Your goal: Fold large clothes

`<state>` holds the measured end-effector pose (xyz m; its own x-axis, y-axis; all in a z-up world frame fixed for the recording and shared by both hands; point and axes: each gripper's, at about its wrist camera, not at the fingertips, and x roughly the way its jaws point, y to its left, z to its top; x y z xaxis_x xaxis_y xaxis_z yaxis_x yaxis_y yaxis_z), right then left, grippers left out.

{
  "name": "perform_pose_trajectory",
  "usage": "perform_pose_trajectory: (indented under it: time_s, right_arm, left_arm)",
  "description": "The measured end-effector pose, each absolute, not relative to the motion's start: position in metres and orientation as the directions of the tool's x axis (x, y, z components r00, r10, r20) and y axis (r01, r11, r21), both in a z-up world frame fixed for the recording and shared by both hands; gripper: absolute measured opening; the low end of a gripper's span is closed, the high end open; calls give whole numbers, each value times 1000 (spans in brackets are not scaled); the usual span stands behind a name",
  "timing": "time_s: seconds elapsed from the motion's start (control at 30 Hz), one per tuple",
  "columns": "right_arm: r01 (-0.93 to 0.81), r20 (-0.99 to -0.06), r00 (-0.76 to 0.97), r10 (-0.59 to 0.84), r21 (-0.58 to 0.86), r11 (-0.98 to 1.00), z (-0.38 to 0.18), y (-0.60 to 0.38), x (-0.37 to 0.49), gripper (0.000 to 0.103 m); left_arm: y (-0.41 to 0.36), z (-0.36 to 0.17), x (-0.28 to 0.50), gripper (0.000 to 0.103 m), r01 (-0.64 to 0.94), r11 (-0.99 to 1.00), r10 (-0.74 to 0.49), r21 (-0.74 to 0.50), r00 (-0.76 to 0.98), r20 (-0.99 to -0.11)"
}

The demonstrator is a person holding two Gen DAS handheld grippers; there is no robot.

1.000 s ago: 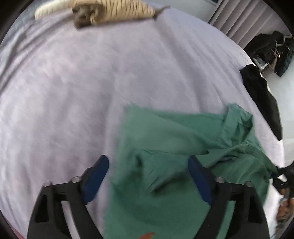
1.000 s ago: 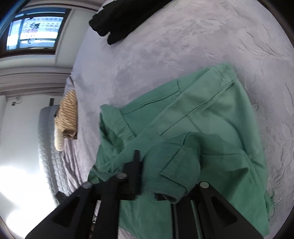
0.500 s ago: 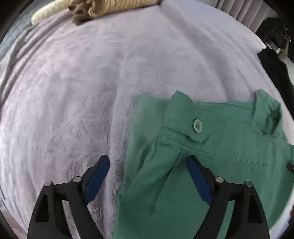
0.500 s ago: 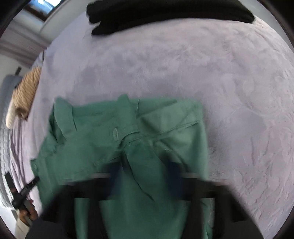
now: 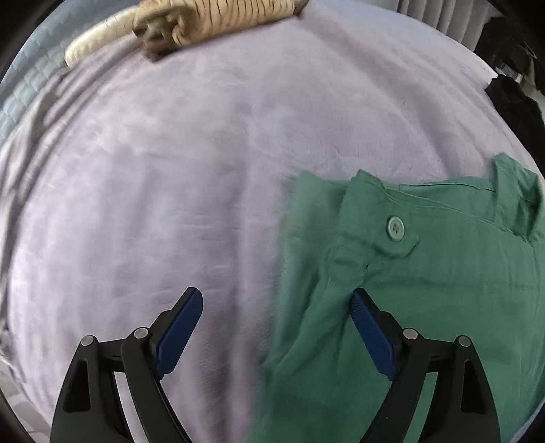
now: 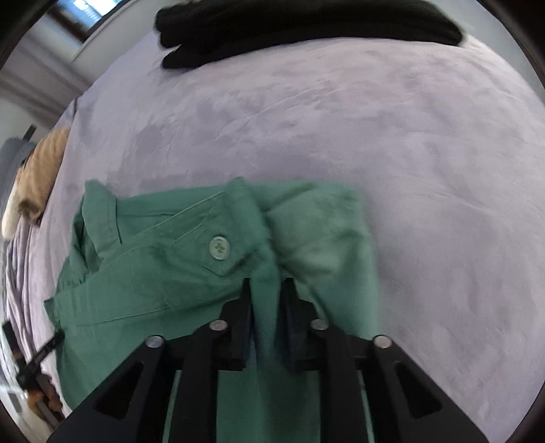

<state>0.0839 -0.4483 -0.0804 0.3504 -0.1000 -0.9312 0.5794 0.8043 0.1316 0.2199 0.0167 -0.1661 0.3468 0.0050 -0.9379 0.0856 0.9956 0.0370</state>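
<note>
The right hand-held gripper is opening around a fold of the green shirt lying on the bed, the left hand-held gripper is hovering spread, and black clothes are lying at the far edge.

Soft daylight, motion blur, fisheye warping

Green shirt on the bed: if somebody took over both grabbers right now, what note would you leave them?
Left gripper: jaws wide open, holding nothing, over the shirt's edge.
Right gripper: jaws opening, a fold of shirt between them.
Shirt lies partly folded on the bed, buttoned cuff on top.
Left: let go, smooth it, finish folding. Striped and black clothes lie at the bed's edges.
</note>
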Motion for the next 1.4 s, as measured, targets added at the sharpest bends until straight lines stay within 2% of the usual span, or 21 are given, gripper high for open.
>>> perform_pose_trajectory:
  time_s: [0.1,0.2,0.3,0.43,0.47,0.53,0.57,0.83,0.93,1.0,1.27,1.3,1.4]
  right_arm:
    - [547,-906,401,-137,117,829,-51,-426,64,20]
    - [470,-893,448,-48,189,862,-35,-391,42,19]
    - [409,-907,413,82,265,873,-52,-357,31,19]
    - [386,-942,309,133,252,887,-96,-321,20,19]
    - [395,-948,290,130,243,886,-108,-320,14,19]
    - [414,-956,272,108,218,884,-119,-326,-3,3]
    - [426,-956,275,100,215,879,-118,-332,-10,0]
    - [569,-962,268,-42,123,813,-85,-387,-59,0]
    - [614,-970,238,-58,104,782,-94,-396,-76,0]
    - [630,-970,238,-42,121,767,-106,-398,-82,0]
    - [643,-971,219,-92,72,763,-102,-386,-83,0]
    - [647,-970,216,-110,58,760,-97,-385,-85,4]
    - [660,-968,210,-135,38,751,-86,-375,-97,5]
  left_arm:
    - [27,-138,195,89,125,992,-48,-1,375,-926]
    - [25,-126,166,89,170,985,-90,-28,370,-925]
    - [10,-135,152,89,212,976,-127,-58,328,-936]
    - [-1,-178,126,90,251,968,-45,22,260,-965]
    - [6,-186,122,90,238,971,-52,7,240,-969]
    - [26,-195,115,90,193,979,-101,-58,221,-970]
    - [38,-196,112,90,162,983,-116,-83,212,-970]
    - [65,-176,95,90,146,988,-76,-41,242,-967]
    - [70,-188,93,90,135,989,-86,-56,231,-969]
    - [68,-197,90,98,131,991,-63,-33,227,-972]
    - [89,-187,74,98,132,991,-33,-3,227,-973]
    - [99,-186,70,98,126,992,-34,-6,222,-974]
    - [120,-183,62,98,106,994,-20,2,210,-978]
